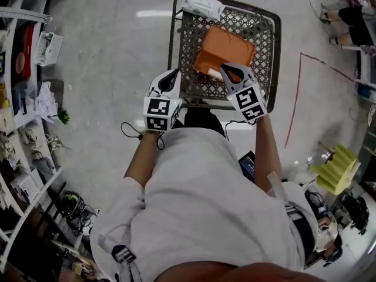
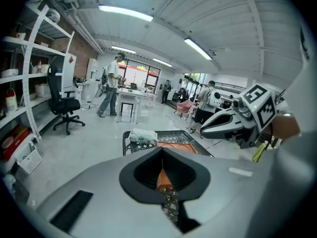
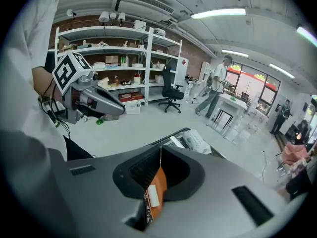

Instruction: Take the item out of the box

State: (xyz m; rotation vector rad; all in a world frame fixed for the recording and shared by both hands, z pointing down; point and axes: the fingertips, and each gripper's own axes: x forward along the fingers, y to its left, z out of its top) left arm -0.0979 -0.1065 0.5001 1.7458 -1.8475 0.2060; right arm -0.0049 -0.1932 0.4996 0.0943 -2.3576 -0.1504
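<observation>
A dark mesh basket cart [image 1: 194,40] stands in front of me. In it lies an orange box [image 1: 226,49], and a white packet [image 1: 202,6] rests on its far rim. My left gripper [image 1: 174,72] hovers over the cart's near left corner, jaws together and empty. My right gripper [image 1: 226,69] hangs over the orange box's near edge, also shut with nothing held. In the left gripper view, the orange box [image 2: 173,139] and the packet [image 2: 143,135] show beyond the closed tips [image 2: 162,150]. The right gripper view shows the box [image 3: 157,195] through the notch below its tips [image 3: 160,148].
White shelving [image 1: 23,128] full of goods runs along the left. A red tape line [image 1: 296,93] marks the floor at the right, near a yellow object [image 1: 338,169]. An office chair [image 2: 64,105] and several people stand farther back in the room.
</observation>
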